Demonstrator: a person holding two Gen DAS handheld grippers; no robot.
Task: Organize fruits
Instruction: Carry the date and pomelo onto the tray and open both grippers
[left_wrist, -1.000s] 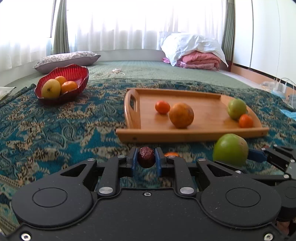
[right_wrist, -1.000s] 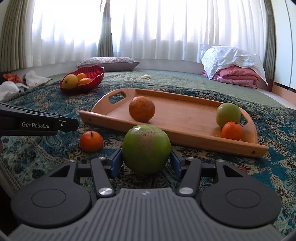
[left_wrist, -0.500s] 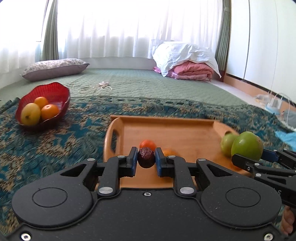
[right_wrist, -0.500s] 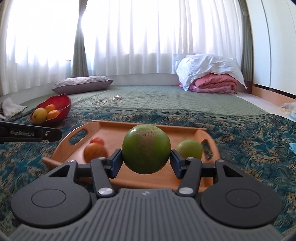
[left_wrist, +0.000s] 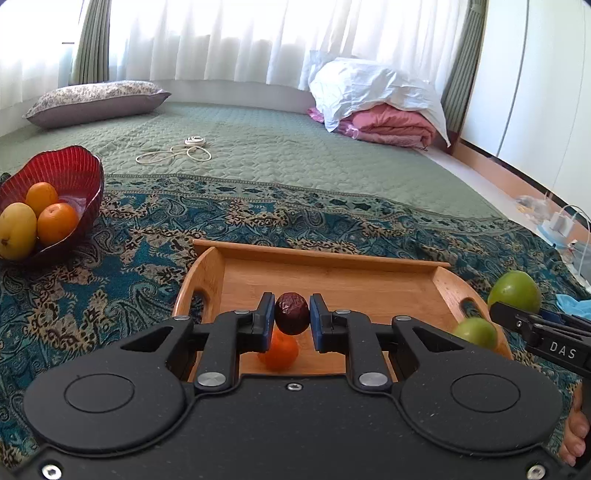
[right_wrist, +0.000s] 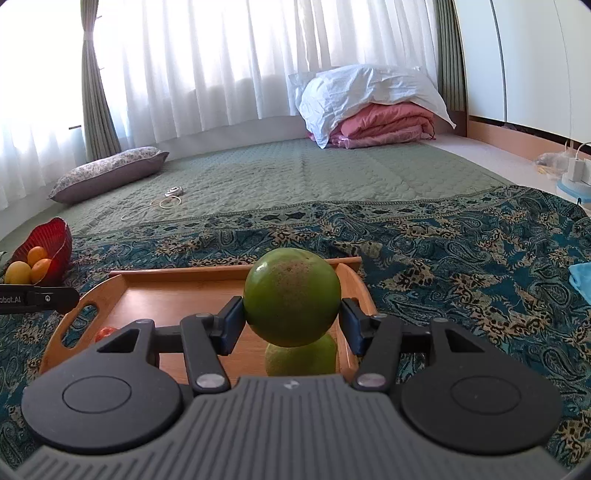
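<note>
Since a second ago I have carried both grippers forward and up: the wooden tray (left_wrist: 332, 275), earlier ahead on the patterned blanket (left_wrist: 122, 266), now lies directly beneath them. My left gripper (left_wrist: 291, 314) pinches a dark red date (left_wrist: 291, 313) between its pads, above a small orange (left_wrist: 279, 350) on the tray. My right gripper (right_wrist: 291, 321) clamps a large green fruit (right_wrist: 291, 295), held over a second green fruit (right_wrist: 301, 356) at the tray's right end. The red bowl (left_wrist: 79, 173) sits well apart, left.
</note>
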